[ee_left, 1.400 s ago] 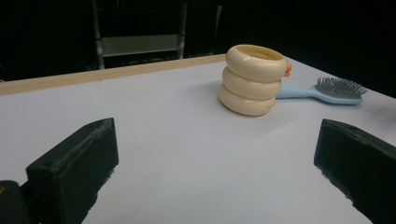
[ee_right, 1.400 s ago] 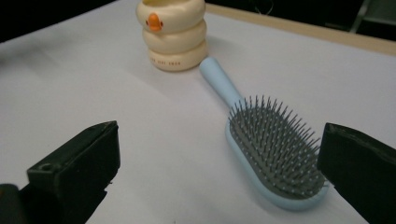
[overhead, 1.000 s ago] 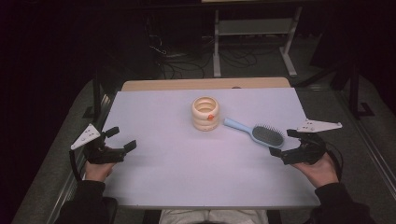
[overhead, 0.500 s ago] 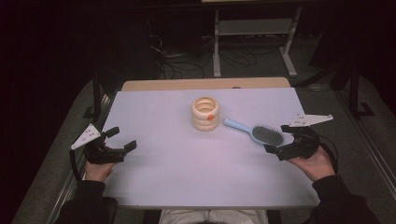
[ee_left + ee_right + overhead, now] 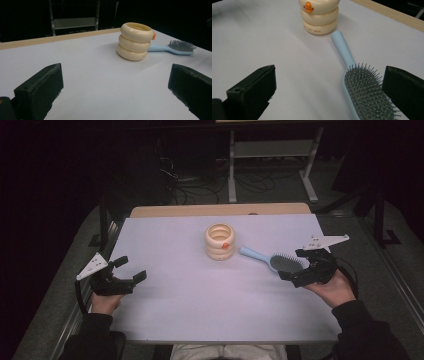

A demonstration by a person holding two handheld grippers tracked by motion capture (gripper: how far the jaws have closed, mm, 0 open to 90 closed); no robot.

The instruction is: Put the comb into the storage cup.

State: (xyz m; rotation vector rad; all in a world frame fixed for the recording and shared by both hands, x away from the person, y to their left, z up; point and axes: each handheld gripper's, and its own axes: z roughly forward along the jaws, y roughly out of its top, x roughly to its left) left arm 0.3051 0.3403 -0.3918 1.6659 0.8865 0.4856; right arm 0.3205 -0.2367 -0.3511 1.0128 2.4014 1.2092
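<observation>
Cream rings stacked three high make up the cup, which stands upright near the table's middle, toward twelve o'clock in the high view; a small orange beak on its side faces about four o'clock. A brush with a light blue handle lies flat at the cup's four o'clock, bristles up, its handle tip close beside the cup's base but apart from it, its head toward the right gripper.

That gripper, held in the right hand at three o'clock on the table, has its jaws spread wide with nothing between them; in the right gripper view the brush head lies between the jaws, nearer the right one, and I cannot tell whether it touches.

At nine o'clock, well apart from both things, the left gripper is likewise spread wide and empty, pointing across the bare tabletop toward the cup.
</observation>
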